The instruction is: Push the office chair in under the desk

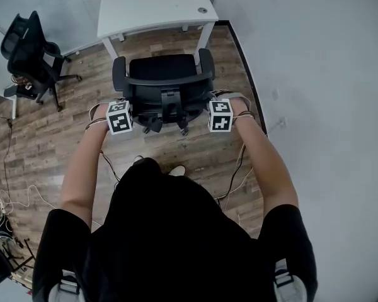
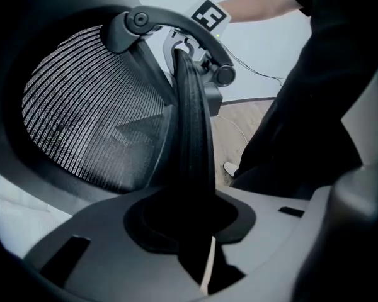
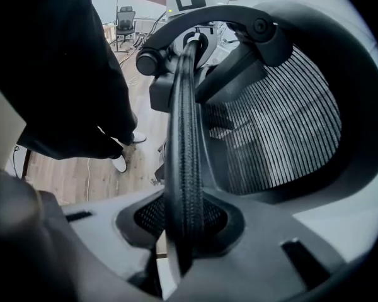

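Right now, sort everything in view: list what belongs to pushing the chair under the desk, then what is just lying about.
Belongs to the job:
- office chair
- white desk
- left claw and right claw, each clamped on the backrest edge

Just lying about:
- second black chair, off to the left
- loose cables on the floor

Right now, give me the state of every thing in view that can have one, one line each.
office chair: upright, seat towards the desk, not yet under it.
desk: standing, with the office chair just in front of it.
left tongs: shut on the left edge of the office chair's backrest.
right tongs: shut on the backrest's right edge.
second chair: upright, untouched, off to the left.
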`<state>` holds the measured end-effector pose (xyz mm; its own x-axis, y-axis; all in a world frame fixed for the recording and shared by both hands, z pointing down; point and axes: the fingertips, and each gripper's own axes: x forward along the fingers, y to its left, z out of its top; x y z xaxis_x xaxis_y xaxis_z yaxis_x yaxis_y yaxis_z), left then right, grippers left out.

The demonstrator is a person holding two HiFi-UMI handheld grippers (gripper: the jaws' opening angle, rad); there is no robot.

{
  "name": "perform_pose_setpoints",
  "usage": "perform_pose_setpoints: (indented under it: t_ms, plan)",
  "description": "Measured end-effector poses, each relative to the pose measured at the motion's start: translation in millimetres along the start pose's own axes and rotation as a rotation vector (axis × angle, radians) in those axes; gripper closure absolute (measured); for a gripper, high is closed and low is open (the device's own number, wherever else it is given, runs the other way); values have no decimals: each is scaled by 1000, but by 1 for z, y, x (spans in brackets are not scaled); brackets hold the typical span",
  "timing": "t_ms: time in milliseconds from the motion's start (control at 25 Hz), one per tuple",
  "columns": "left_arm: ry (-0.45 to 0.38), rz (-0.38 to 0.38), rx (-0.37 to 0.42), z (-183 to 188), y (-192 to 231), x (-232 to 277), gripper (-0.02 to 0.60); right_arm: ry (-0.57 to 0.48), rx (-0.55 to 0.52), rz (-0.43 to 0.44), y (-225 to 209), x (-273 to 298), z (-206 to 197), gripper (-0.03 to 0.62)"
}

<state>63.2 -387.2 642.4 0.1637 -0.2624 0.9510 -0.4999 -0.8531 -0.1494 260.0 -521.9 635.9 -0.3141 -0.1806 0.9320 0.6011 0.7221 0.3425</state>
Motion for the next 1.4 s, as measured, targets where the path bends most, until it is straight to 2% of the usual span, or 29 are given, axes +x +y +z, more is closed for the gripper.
perform_pose_setpoints:
  t_ms: [200, 640, 760, 920, 1120, 1320, 1400]
  plan:
    - [0, -6, -36, 8, 4, -1, 494, -8, -23, 4, -12, -1, -8, 508]
    - [2, -2, -34, 7, 16, 5, 494, -24, -24, -12, -22, 8, -12, 510]
    - [4, 19, -27, 8, 29, 6, 494, -22, -24, -22, -34, 11, -16, 510]
    - [3, 67, 9, 6, 16, 13, 495, -20, -18, -46, -15, 17, -13, 513]
    - [-3, 39, 7, -9, 109, 7, 497, -15, -15, -28, -107, 32, -14, 514]
    - [-9, 44, -2, -11, 134, 11, 497, -13, -21, -13, -133, 41, -18, 514]
    - [-11, 48, -5, -12, 162, 10, 498, -11, -25, -3, -161, 44, -22, 514]
